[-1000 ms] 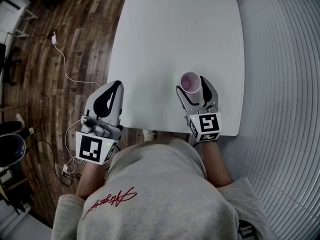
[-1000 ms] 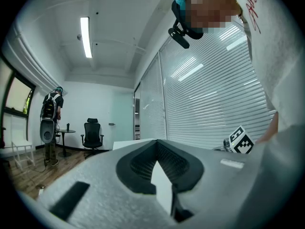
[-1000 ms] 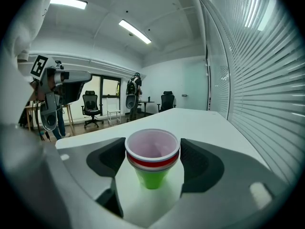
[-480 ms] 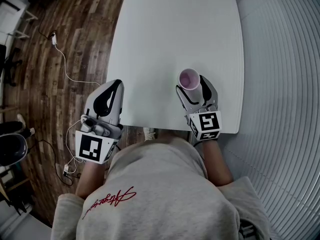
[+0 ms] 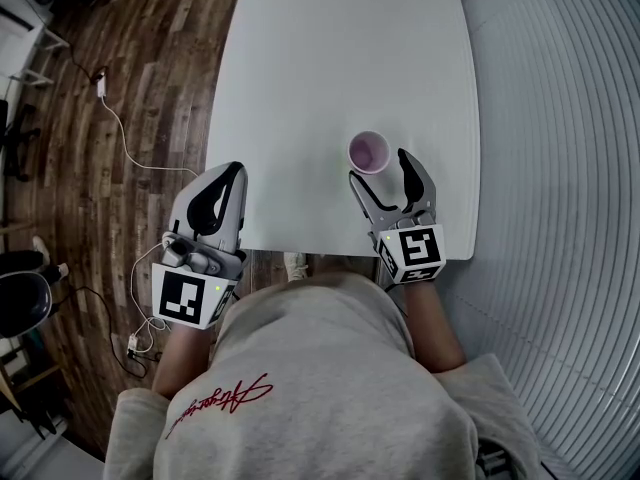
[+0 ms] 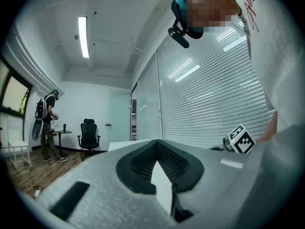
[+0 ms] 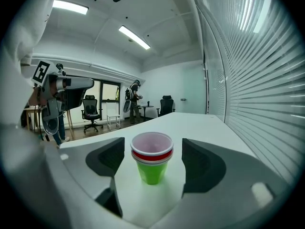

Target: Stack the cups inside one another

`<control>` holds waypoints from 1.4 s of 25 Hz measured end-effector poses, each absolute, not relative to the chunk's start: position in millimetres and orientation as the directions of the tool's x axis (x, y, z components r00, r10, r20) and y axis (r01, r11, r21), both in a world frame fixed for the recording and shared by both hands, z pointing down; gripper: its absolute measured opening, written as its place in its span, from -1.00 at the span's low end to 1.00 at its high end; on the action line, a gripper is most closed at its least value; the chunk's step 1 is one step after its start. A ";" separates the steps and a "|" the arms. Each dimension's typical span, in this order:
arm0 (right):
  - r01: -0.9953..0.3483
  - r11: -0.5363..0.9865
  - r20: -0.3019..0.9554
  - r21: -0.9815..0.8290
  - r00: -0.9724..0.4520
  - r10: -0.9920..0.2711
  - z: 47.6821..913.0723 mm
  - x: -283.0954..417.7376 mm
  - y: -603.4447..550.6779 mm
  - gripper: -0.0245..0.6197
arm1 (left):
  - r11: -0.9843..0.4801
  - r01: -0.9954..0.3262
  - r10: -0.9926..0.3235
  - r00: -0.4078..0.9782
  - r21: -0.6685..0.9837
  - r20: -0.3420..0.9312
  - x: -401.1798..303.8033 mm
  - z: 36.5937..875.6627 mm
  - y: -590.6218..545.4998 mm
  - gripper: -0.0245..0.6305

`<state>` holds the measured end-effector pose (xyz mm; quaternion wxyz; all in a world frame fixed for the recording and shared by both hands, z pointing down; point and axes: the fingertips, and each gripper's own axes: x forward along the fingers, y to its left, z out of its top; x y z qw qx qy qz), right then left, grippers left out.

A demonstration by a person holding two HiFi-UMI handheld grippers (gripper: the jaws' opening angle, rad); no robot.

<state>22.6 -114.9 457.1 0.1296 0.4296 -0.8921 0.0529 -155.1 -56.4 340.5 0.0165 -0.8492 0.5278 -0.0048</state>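
Note:
A stack of nested cups (image 5: 368, 152) stands upright on the white table (image 5: 330, 58). It has a green cup at the bottom, then a red rim and a white rim with a pinkish inside (image 7: 151, 162). My right gripper (image 5: 379, 171) is open just behind the stack. Its fingers stand on either side of the stack and are clear of it in the right gripper view. My left gripper (image 5: 222, 183) is shut with nothing in it. It hangs level at the table's near left edge, its jaws pressed together (image 6: 155, 149).
The table's near edge runs just under both grippers. Wooden floor with cables (image 5: 120, 118) lies to the left, and a ribbed blind wall (image 5: 560, 168) to the right. Office chairs (image 7: 90, 112) and people stand far back in the room.
The right gripper's fingers have spread and drawn back from the cup stack, which now stands free just ahead of the tips. The left gripper has not moved.

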 end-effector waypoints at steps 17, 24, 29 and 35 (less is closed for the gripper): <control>-0.839 0.542 0.143 -0.045 -0.542 -0.828 411.8 47.9 -102.1 -0.12 | -0.479 -0.877 -0.876 0.480 -0.036 -0.037 -142.1 334.3 -44.5 -0.93; -0.859 0.512 0.119 -0.021 -0.510 -0.852 398.6 58.8 -89.5 -0.20 | -0.501 -0.865 -0.863 0.502 -0.039 -0.051 -133.4 330.4 -36.3 -0.93; -0.871 0.491 0.110 -0.012 -0.489 -0.865 393.2 63.0 -81.6 -0.27 | -0.516 -0.856 -0.854 0.517 -0.038 -0.057 -130.7 330.7 -32.2 -0.93; -0.886 0.464 0.101 -0.003 -0.461 -0.881 388.5 65.8 -71.3 -0.31 | -0.531 -0.847 -0.844 0.532 -0.039 -0.061 -132.0 330.3 -27.3 -0.93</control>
